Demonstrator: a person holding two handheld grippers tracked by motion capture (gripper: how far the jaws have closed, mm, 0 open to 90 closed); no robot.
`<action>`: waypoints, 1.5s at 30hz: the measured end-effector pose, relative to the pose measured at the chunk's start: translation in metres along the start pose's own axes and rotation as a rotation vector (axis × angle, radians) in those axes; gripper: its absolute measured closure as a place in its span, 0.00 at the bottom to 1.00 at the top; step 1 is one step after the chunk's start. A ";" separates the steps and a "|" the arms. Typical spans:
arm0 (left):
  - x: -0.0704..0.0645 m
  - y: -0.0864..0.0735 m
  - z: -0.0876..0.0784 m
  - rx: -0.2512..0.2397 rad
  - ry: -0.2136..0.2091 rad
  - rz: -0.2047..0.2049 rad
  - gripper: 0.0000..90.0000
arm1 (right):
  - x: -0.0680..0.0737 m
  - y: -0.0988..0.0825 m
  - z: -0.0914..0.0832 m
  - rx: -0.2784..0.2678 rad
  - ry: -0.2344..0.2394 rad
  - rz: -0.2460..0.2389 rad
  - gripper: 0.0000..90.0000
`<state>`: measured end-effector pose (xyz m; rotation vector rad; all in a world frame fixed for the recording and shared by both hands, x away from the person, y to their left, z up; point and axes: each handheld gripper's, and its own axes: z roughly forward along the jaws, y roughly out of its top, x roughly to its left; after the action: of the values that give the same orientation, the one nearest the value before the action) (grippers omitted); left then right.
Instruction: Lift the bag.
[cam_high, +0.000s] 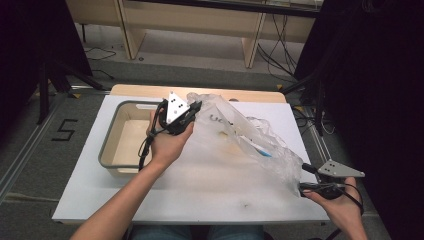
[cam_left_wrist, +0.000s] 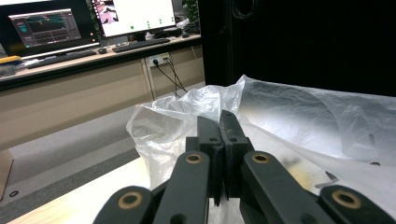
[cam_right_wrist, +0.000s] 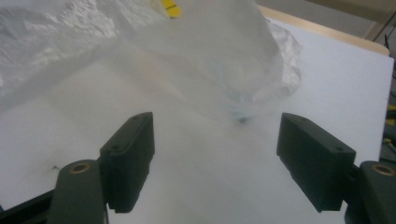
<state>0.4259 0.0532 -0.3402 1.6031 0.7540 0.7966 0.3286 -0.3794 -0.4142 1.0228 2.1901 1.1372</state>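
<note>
Two grippers on one clear plastic bag (cam_high: 240, 137), which lies draped across the white surface (cam_high: 200, 190) beside the grey tray (cam_high: 107, 145). Left gripper (cam_high: 192, 109) is clamped tight on the bunched mouth of the film, lifting that end. Right gripper (cam_high: 306, 186) has its jaws spread wide at the bag's far tail, nothing pinched between them. Looks feather-light, floppy and slick; small items inside shift its weight. Best hold, I'd say, is gathered film, not a single layer.

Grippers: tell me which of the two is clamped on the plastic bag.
The left gripper: its jaws are shut on the plastic bag at one end. The right gripper stands open.
</note>
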 end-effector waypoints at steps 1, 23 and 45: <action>0.000 0.000 0.000 0.000 0.000 0.001 0.99 | 0.002 0.002 0.003 -0.011 0.006 -0.003 0.31; 0.005 0.000 0.000 0.002 0.009 -0.001 0.99 | 0.002 0.033 0.024 -0.254 -0.007 -0.046 1.00; 0.002 0.039 -0.035 -0.096 0.003 -0.016 0.99 | -0.013 0.069 -0.017 -0.475 -0.060 0.129 1.00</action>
<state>0.4002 0.0686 -0.2967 1.5084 0.7194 0.8116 0.3526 -0.3724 -0.3464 0.9754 1.7032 1.5649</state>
